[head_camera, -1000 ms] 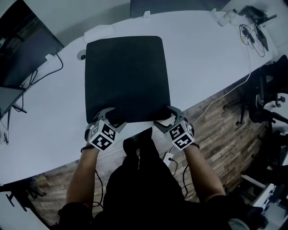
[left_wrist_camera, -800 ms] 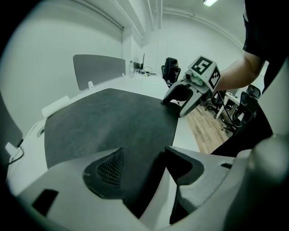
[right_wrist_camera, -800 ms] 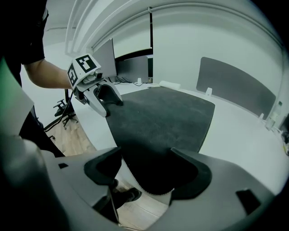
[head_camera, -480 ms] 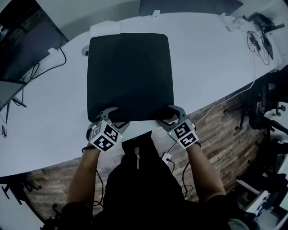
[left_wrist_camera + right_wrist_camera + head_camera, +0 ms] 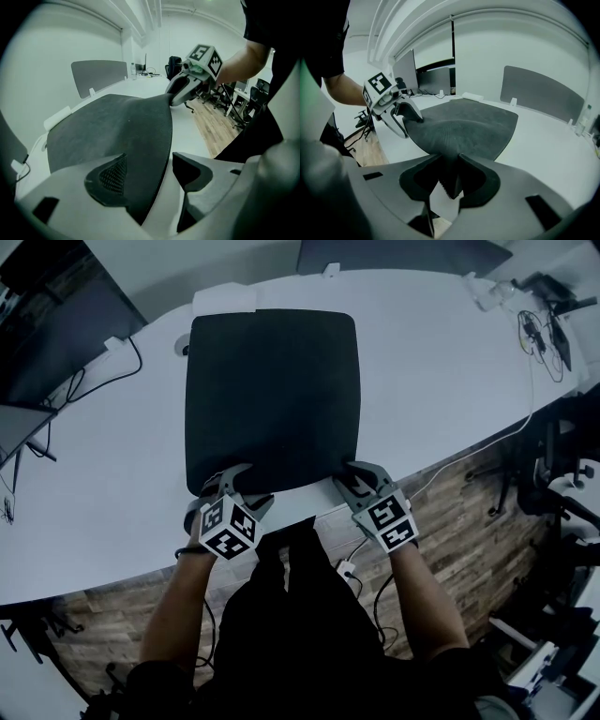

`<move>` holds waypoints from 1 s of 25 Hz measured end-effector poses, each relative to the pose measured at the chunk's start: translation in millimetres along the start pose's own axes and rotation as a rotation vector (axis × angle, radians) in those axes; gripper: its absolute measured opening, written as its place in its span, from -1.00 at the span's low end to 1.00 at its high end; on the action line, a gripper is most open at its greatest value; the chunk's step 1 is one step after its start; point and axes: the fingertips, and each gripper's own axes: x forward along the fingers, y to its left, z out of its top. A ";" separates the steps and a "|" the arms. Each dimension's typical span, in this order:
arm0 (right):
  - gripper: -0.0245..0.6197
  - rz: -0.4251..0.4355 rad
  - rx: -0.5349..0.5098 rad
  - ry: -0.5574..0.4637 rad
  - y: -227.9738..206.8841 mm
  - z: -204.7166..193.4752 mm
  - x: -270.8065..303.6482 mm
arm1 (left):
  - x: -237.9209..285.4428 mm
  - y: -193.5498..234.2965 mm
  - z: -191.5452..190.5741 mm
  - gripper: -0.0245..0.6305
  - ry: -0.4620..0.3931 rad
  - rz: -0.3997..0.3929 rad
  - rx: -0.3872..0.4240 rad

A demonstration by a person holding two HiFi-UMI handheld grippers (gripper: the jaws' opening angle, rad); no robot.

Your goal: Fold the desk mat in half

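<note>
Mat (image 5: 272, 395): black, spread on the white table (image 5: 441, 362), reaching away ahead of both grippers.
Left gripper (image 5: 255, 484): fingers (image 5: 105, 176) apart and just opening wider. The mat's near left edge lies between them, not pinched.
Right gripper (image 5: 345, 476): fingers (image 5: 473, 180) just closing, now clamped on the mat's near right corner. That corner is raised off the table.

The desk mat (image 5: 272, 399) is dark, dull and grainy, with fine ribs close by the right tool (image 5: 450, 186). The counter (image 5: 441, 381) under it is smooth and white.
</note>
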 end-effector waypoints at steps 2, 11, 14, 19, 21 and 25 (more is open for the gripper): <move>-0.63 0.009 0.033 -0.032 1.0 13.3 -7.2 | -1.9 1.0 1.9 -0.05 0.012 0.038 0.037; -0.72 0.021 0.094 -0.111 14.3 57.1 -39.7 | -34.3 19.8 14.1 -0.05 -0.044 0.196 0.048; -0.70 0.006 0.084 -0.109 20.5 58.2 -48.7 | -55.2 23.1 14.8 -0.42 -0.082 0.237 0.061; -0.53 -0.002 0.053 -0.079 41.3 52.4 -66.0 | -80.0 14.6 16.3 -0.85 -0.104 0.211 0.095; -0.34 -0.024 0.021 -0.056 49.9 49.4 -72.2 | -89.7 12.3 22.3 -0.85 -0.124 0.191 0.082; -0.23 -0.036 -0.091 -0.056 84.0 57.7 -75.4 | -108.1 11.3 43.1 -0.85 -0.158 0.174 0.074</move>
